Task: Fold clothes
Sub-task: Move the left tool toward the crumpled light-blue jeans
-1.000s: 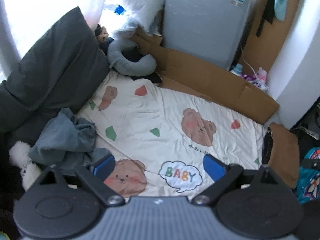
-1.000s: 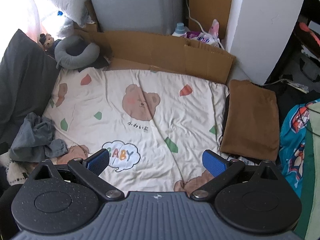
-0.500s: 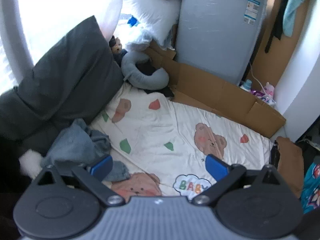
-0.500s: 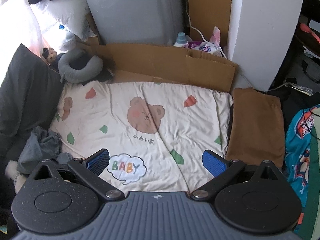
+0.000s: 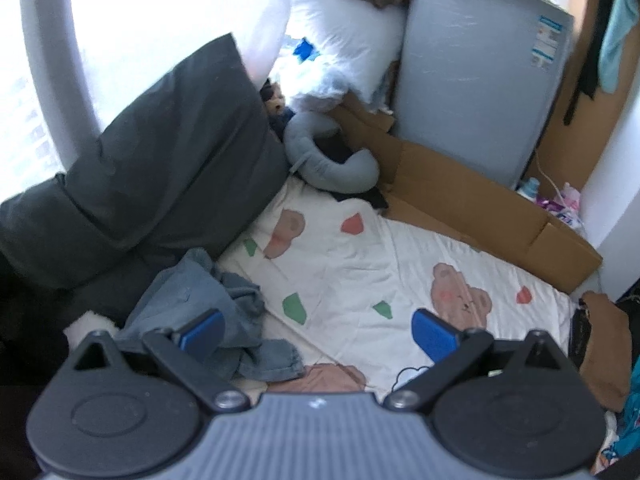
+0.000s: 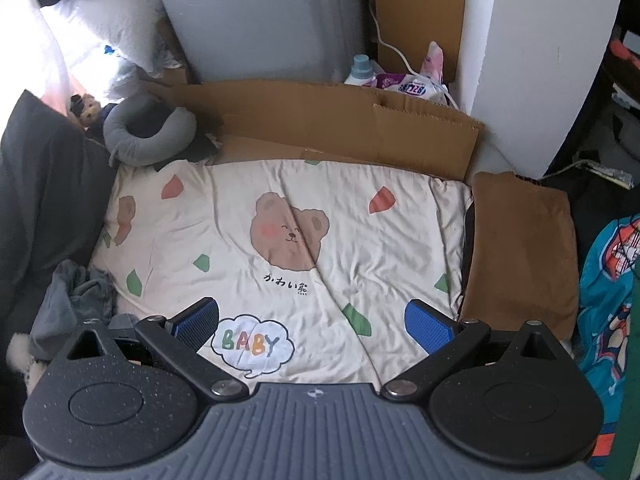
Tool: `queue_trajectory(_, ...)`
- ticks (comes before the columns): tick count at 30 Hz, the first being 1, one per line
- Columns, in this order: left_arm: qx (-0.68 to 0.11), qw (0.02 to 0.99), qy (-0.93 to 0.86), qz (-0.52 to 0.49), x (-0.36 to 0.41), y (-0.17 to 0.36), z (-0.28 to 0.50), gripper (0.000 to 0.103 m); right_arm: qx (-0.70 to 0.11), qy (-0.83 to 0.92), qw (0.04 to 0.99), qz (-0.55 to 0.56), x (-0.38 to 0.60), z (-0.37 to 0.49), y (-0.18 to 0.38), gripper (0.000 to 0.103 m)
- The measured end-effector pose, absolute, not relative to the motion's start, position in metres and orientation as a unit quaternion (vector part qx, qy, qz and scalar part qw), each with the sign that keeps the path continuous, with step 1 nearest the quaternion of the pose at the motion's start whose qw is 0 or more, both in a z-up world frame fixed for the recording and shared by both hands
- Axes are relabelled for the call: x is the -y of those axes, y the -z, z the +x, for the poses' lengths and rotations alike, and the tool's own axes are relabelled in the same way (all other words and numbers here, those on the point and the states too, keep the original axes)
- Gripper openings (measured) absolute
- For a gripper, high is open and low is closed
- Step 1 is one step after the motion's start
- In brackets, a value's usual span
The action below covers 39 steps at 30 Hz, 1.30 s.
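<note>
One neck pillow [image 6: 148,136] beside cardboard [image 6: 320,112].

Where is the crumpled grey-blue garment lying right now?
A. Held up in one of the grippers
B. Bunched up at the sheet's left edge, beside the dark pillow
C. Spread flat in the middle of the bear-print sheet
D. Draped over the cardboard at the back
B. The crumpled grey-blue garment sits in a heap at the left edge of the bear-print sheet, next to the dark pillow; the left gripper and the right gripper are both open and empty.

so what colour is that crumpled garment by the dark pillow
Blue-grey garment, clearest in the left wrist view.
</note>
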State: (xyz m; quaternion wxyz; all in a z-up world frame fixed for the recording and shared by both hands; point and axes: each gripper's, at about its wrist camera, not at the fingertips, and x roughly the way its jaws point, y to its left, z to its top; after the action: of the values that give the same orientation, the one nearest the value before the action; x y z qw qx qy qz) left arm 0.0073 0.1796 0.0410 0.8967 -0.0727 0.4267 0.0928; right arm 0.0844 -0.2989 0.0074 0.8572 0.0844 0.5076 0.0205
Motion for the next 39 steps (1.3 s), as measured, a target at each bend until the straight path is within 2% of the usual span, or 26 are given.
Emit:
queue_trajectory(22, -0.420, 0.892, -0.122, -0.117, -0.234, 0.058, 0.029, 0.099, -0.512, -0.044, 0.854, 0.080, 0.271, 0.156, 0.063, 0.102)
queue_trajectory(32, -0.418, 0.890, -0.128, -0.129, -0.238, 0.109, 0.043, 0.096, -0.505, -0.080, 0.859, -0.017, 0.225, 0.171, 0.088, 0.102)
queue_trajectory(39, -0.412, 0.883, -0.156, -0.159, -0.251, 0.146, 0.050, 0.092, -0.508, -0.111, 0.854, -0.036, 0.203, 0.182, 0.103, 0.102)
